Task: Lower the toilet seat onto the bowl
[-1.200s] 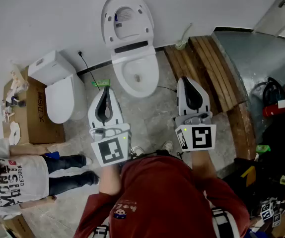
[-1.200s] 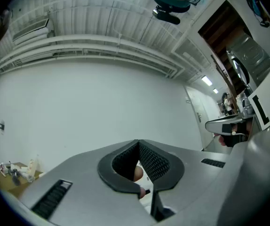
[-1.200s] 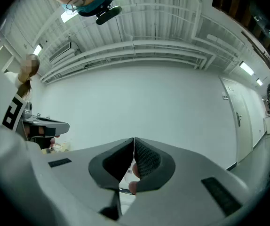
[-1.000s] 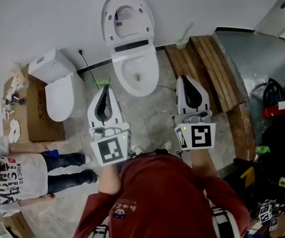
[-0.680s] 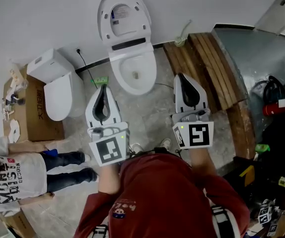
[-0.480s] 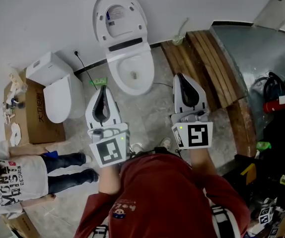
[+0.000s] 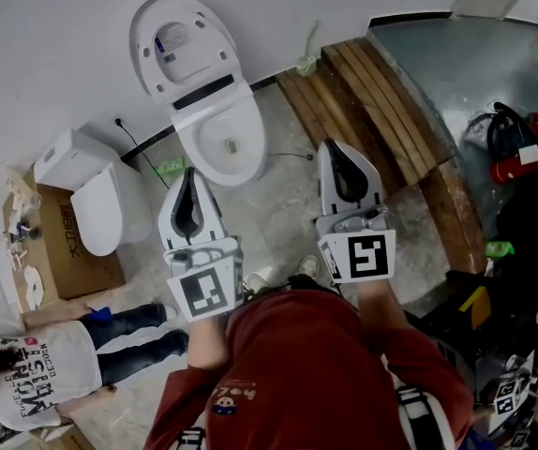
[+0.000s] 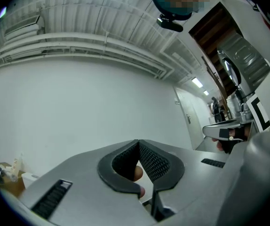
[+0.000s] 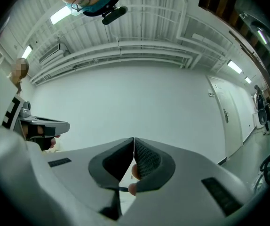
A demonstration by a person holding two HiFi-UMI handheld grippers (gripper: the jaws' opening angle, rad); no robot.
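- The person in the dark red shirt (image 7: 297,364) is standing in front of the white ceramic toilet bowl (image 7: 220,148), holding a gripper in each hand.
- Another person in a white printed T-shirt (image 7: 39,378) is crouching on the grey stone floor (image 7: 283,223), well to the left of the bowl and nearer than it.
- The left gripper (image 7: 190,172) is hanging just short of the bowl's front rim, slightly to its left. Its jaws are pressing tip to tip, with nothing between them.
- The right gripper (image 7: 331,146) is hanging off the bowl's right side, apart from it. Its jaws are likewise meeting at the tips and gripping nothing.
- The bowl is lying open, with its rim bare.
- A small green object (image 7: 168,166) is lying on the floor just left of the bowl. Farther left, a second white toilet (image 7: 96,200) is sitting beside a brown cardboard box (image 7: 52,242).
- Brown wooden planks (image 7: 372,101) are lying to the right of the bowl, with a grey metal sheet (image 7: 447,82) beyond them.
- The white plastic toilet seat (image 7: 147,54) is standing raised behind the bowl, leaning back against the white wall (image 7: 53,26). Neither gripper is touching it.
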